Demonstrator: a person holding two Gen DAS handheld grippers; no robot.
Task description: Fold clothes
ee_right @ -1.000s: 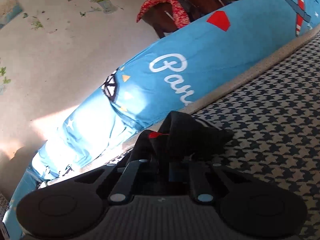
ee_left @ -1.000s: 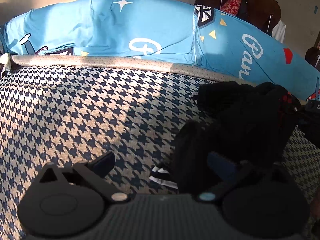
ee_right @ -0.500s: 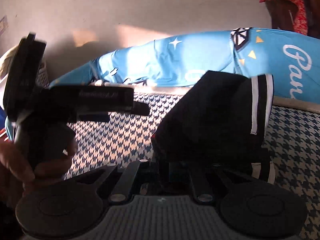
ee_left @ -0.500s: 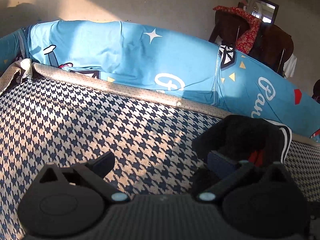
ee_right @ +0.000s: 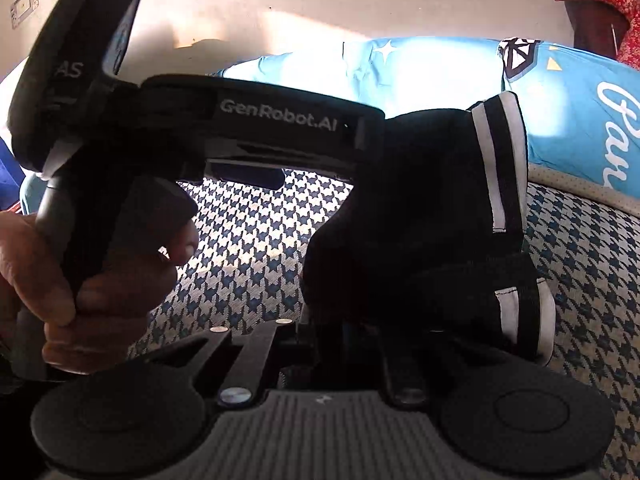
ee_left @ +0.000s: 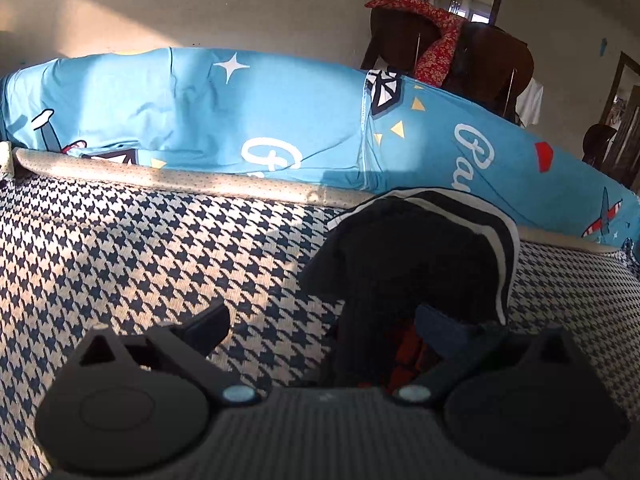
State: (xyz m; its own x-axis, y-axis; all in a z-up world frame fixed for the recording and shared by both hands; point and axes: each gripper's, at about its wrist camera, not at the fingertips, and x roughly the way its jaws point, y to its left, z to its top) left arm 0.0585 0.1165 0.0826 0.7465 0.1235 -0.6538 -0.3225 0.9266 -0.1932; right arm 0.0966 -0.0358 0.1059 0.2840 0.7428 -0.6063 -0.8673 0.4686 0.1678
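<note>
Garment [ee_right: 420, 208] hides right tongs' [ee_right: 344, 332] tips; left tongs [ee_left: 320, 324] spread.

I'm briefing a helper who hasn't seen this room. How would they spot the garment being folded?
On the houndstooth cover, in front of the blue cartoon-print bedding, sits a bunched black garment. It alone is black, edged with white stripes.
</note>
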